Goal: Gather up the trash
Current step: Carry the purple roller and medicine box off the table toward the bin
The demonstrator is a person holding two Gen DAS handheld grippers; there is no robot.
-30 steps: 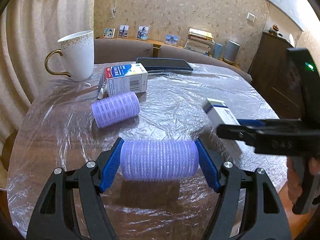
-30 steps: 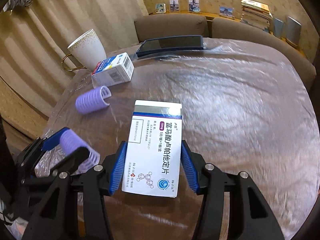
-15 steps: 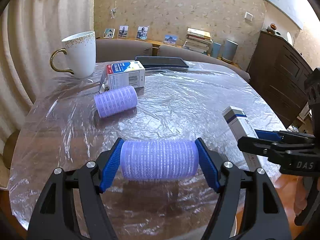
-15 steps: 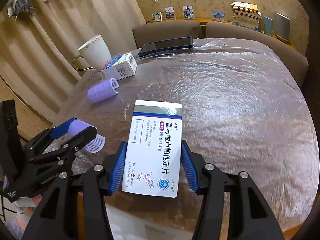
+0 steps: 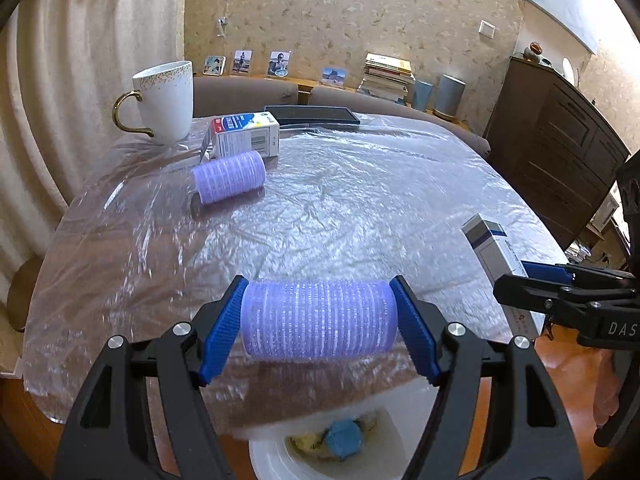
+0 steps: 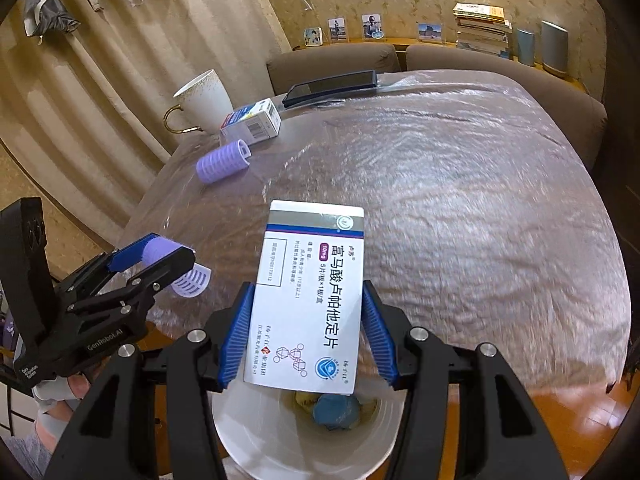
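Observation:
My left gripper (image 5: pixel 318 328) is shut on a purple hair roller (image 5: pixel 320 320), held at the table's near edge above a white trash bin (image 5: pixel 272 456) that holds blue and yellow scraps. My right gripper (image 6: pixel 308 336) is shut on a white and blue medicine box (image 6: pixel 312 292), held over the same bin (image 6: pixel 256 436). The box also shows in the left wrist view (image 5: pixel 494 250), and the left gripper with its roller (image 6: pixel 176 256) shows in the right wrist view. A second purple roller (image 5: pixel 229 176) and a small carton (image 5: pixel 246 134) lie on the table.
The round table (image 5: pixel 360 200) is covered in clear plastic film. A white mug with a gold handle (image 5: pixel 164 100) and a dark phone (image 5: pixel 312 114) sit at the far side. Sofa backs stand behind; a dark cabinet (image 5: pixel 560 140) is at the right.
Both grippers have pulled back from the table with their loads and now hang over its near edge, where the white bin has come into view below.

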